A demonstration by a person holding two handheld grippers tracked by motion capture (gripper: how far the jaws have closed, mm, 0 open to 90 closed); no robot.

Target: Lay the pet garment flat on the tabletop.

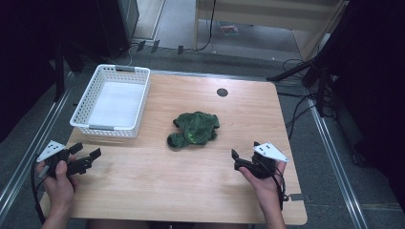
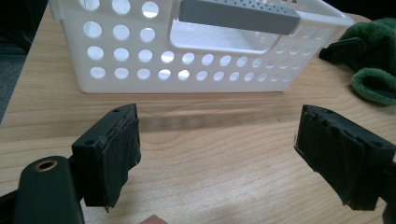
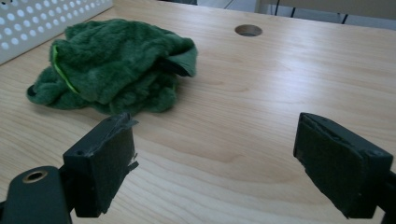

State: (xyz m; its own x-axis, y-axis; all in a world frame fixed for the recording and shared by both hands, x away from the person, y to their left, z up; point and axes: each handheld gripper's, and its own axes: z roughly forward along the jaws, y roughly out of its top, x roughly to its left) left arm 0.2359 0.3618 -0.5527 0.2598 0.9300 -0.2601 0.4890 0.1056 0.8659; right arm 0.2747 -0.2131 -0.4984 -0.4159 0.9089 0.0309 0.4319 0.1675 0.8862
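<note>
We are holding the left gripper (image 1: 85, 157) just above the near-left part of the wooden table (image 1: 191, 191), its fingers (image 2: 112, 154) standing spread wide with nothing but bare wood between them. Straight ahead of those fingers, close by, the white perforated basket (image 1: 111, 101) is sitting with its short wall and grey handle (image 2: 238, 16) facing us; in the left gripper view the basket's holed side is rising just beyond the fingertips, apart from them. We are holding the right gripper (image 1: 244, 157) over the near-right part of the table, and its fingers (image 3: 100, 163) are likewise standing wide apart, gripping nothing, with bare tabletop showing in the gap. The crumpled green cloth (image 1: 195, 129) is lying on the table beyond the right gripper's fingers and off to their left side, near but not touching them; in the right gripper view the green cloth (image 3: 112, 65) is bunched in a soft heap with a thin bright-green seam showing along one fold. From the left gripper's fingers the cloth is lying further off, past their right side, and a corner of it (image 2: 373, 60) is peeking in beside the basket's end. A round cable hole (image 1: 222, 92) is sitting in the tabletop well beyond the cloth, far from both pairs of fingers. Our hands are wrapping the gripper bodies, and the grey three-cornered plates are riding on top.
</note>
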